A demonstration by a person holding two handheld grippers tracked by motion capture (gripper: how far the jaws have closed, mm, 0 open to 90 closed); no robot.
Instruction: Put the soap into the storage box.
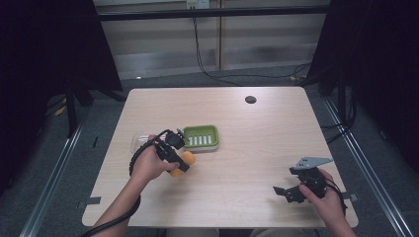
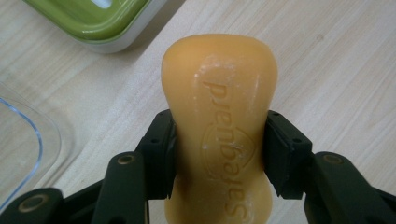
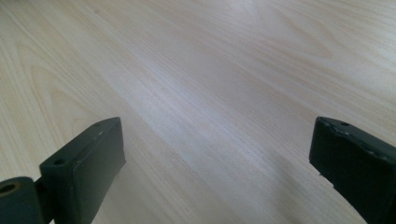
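The left gripper [image 1: 182, 163] has the orange soap bar [image 1: 184, 162] clamped between its jaws, and the left gripper view shows it plainly: both black pads [image 2: 161, 149] press into the narrow waist of the soap bar [image 2: 219, 121], one on each side, embossed lettering facing up. The bar sits above the wooden table [image 1: 257, 148], just in front of the green soap dish [image 1: 200, 137], near it but not touching. In the left gripper view a corner of that green dish [image 2: 93, 21] peeks in at the top left, with a white base under its rim. A clear plastic lid [image 1: 137, 141] lies flat on the table to the left of the dish, beside the person's left hand [image 1: 148, 165]; its transparent edge [image 2: 28, 135] shows at the left of the left gripper view.

Over on the near right corner, the right gripper [image 1: 289, 192] is held low in the right hand [image 1: 326, 197], well apart from the dish and the soap. Its jaws stand wide apart with nothing between them, just bare wood grain [image 3: 210, 107] under them.
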